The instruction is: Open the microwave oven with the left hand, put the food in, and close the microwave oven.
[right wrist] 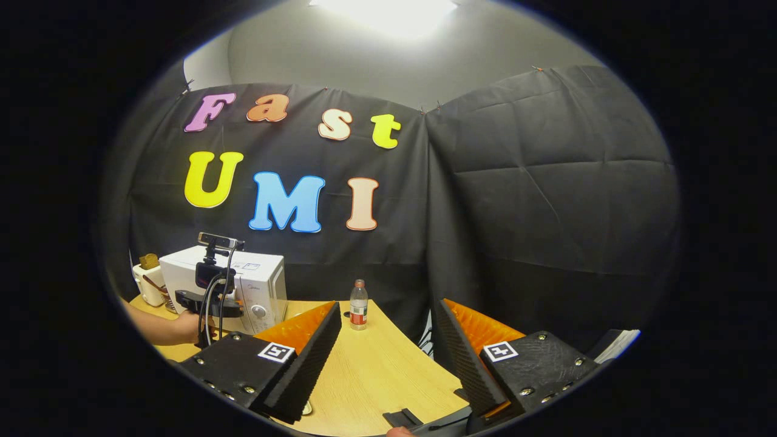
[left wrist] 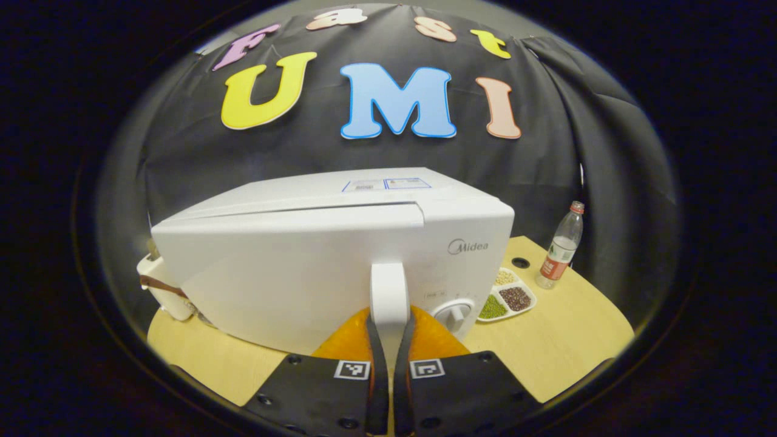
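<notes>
One microwave (left wrist: 315, 267), one bottle (left wrist: 561, 246), one toaster (left wrist: 162, 291)

White microwave oven (left wrist: 315, 267), pale wood-grain table (left wrist: 546, 352), clear red-labelled, red-capped bottle (left wrist: 561, 246)

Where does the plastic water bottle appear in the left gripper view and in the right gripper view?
Left gripper view: the water bottle stands at the right, on the table past the sectioned dish.
Right gripper view: the bottle stands near the centre, on the table to the right of the microwave.
Shared landmark: the white microwave.
</notes>
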